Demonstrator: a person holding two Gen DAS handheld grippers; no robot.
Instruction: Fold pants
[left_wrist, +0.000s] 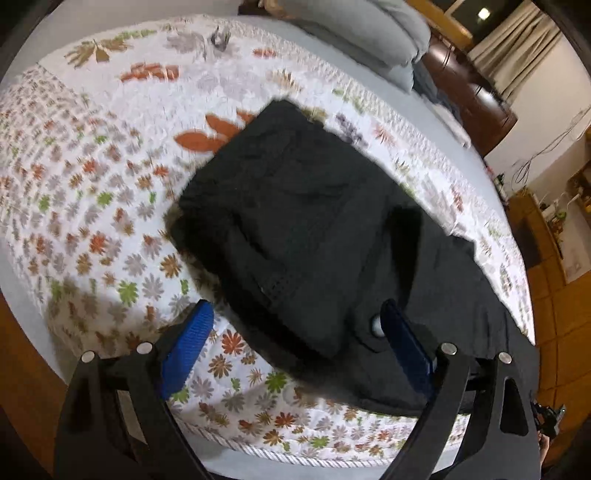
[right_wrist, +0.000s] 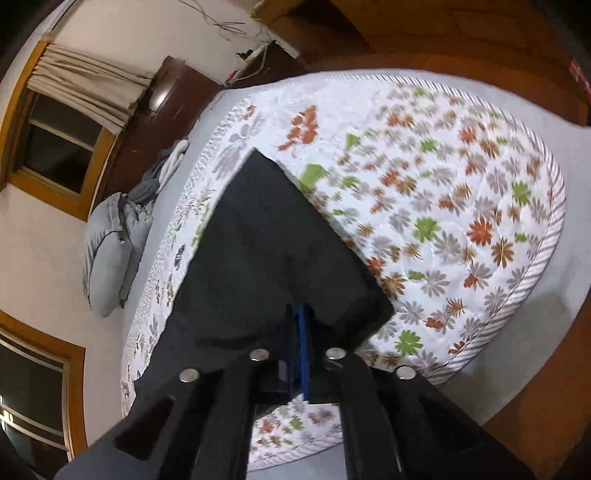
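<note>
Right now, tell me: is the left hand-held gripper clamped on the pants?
No. The left hand-held gripper stands wide open, its blue fingers apart on either side of the black pants.

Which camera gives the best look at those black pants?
The left wrist view: the folded black pants lie almost wholly in sight on the floral mattress. In the right wrist view, its claw hides their near edge.
</note>
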